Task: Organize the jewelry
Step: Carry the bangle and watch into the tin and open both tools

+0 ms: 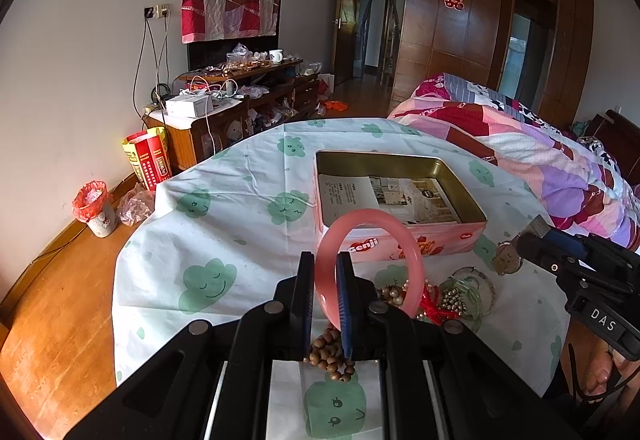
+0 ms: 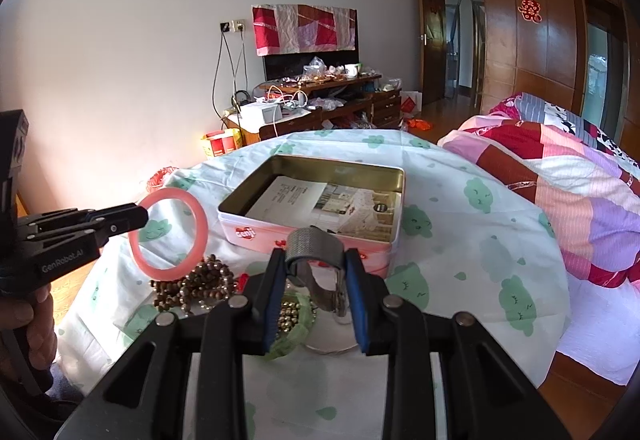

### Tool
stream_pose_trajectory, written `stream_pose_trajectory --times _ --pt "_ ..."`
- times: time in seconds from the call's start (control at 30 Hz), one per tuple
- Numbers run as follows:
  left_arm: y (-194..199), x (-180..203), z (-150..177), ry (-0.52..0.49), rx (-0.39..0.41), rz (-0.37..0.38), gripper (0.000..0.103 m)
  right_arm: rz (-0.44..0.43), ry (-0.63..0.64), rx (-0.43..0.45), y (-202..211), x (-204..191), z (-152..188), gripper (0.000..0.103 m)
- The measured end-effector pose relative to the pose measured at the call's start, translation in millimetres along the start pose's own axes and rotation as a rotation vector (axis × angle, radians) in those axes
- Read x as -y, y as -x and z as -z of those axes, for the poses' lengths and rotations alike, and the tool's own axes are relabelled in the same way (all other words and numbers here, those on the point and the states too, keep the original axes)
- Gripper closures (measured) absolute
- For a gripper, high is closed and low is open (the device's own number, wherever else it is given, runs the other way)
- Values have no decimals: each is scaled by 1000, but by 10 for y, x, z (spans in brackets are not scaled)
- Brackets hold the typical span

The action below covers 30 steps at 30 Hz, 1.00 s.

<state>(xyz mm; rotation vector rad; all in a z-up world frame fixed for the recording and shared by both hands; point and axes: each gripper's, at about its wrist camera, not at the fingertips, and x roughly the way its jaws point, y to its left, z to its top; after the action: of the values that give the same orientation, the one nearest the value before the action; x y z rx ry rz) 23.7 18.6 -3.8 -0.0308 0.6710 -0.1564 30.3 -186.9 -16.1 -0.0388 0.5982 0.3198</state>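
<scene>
From my left wrist camera, the left gripper (image 1: 325,272) has its jaws clamped on the rim of a pink bangle (image 1: 370,268), which stands upright and lifted off the tablecloth (image 1: 224,216); just beyond the jaws sits the open tin (image 1: 400,196) with a leaflet (image 1: 384,198) lying inside; under the jaws lies a string of wooden beads (image 1: 332,354); right of them is a heap of pearls, red cord and brass beads in a green bag (image 1: 460,294); further right the right gripper (image 1: 520,246) carries a watch (image 1: 507,258).

From my right wrist camera, the right gripper (image 2: 316,264) has its jaws closed on the watch's mesh strap (image 2: 314,248), held just short of the tin (image 2: 320,196); left of the jaws the left gripper (image 2: 140,218) holds the bangle (image 2: 168,234) above the wooden beads (image 2: 192,286).
</scene>
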Motion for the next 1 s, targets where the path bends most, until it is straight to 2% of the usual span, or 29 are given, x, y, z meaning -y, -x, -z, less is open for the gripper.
stream_pose_trajectory --times 0.53,1.0 --pt "-341 83 -447 -67 -12 -22 93 29 45 4 -309 141 -358 71" --pt "-939 154 -752 -102 -72 -74 93 48 56 -21 -706 237 -571 71"
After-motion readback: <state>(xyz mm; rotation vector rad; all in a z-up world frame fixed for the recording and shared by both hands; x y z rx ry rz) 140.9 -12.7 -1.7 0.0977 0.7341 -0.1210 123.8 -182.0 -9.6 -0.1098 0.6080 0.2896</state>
